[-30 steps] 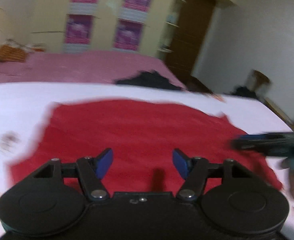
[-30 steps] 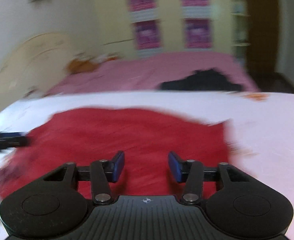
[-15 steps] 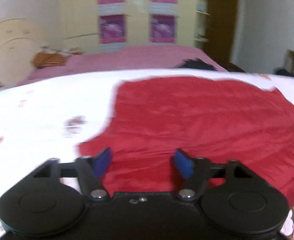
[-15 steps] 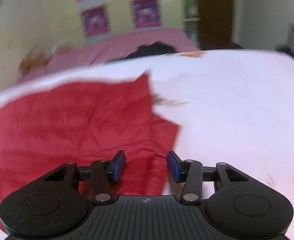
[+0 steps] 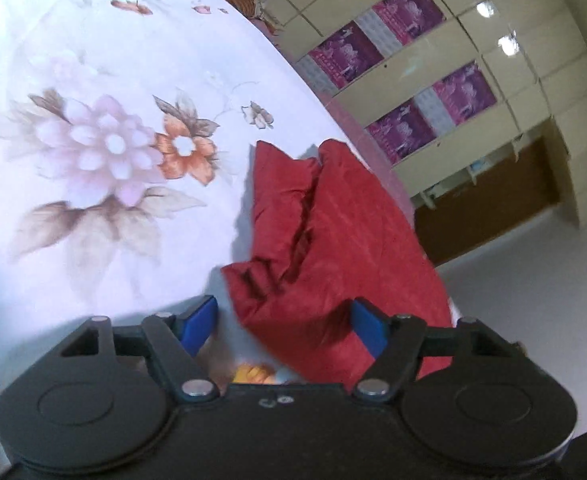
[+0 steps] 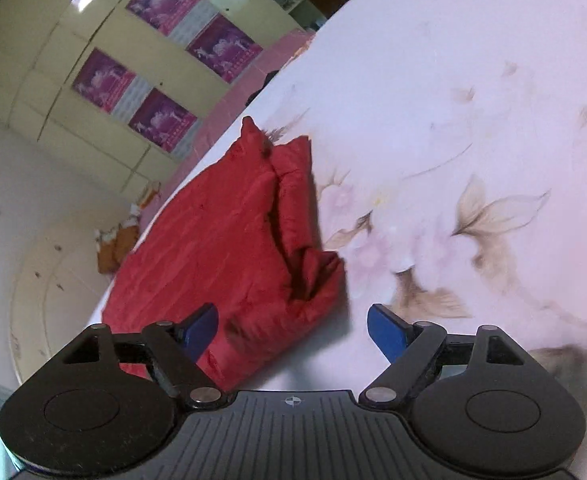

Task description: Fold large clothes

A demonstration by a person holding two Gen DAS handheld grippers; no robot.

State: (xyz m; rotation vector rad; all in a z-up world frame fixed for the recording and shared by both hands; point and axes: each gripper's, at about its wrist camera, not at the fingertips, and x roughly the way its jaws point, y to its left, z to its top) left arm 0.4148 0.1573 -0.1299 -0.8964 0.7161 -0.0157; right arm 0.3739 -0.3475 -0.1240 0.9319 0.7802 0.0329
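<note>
Both grippers spread wide at the near corners of the red garment

The left gripper [image 5: 283, 324] and right gripper [image 6: 293, 328] each gape empty; the red garment [image 6: 221, 236] lies on the floral bedsheet [image 6: 473, 120], running away lengthwise, a rumpled corner just ahead between each pair of blue pads [image 5: 367, 326].

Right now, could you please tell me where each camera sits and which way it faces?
Left wrist: on the left tool, rolled, facing the red garment's corner on the floral bedsheet; open blue fingers show.
Right wrist: on the right tool, rolled the opposite way, facing the red garment; open fingers show.
Shared: garment, bedsheet, purple posters.
</note>
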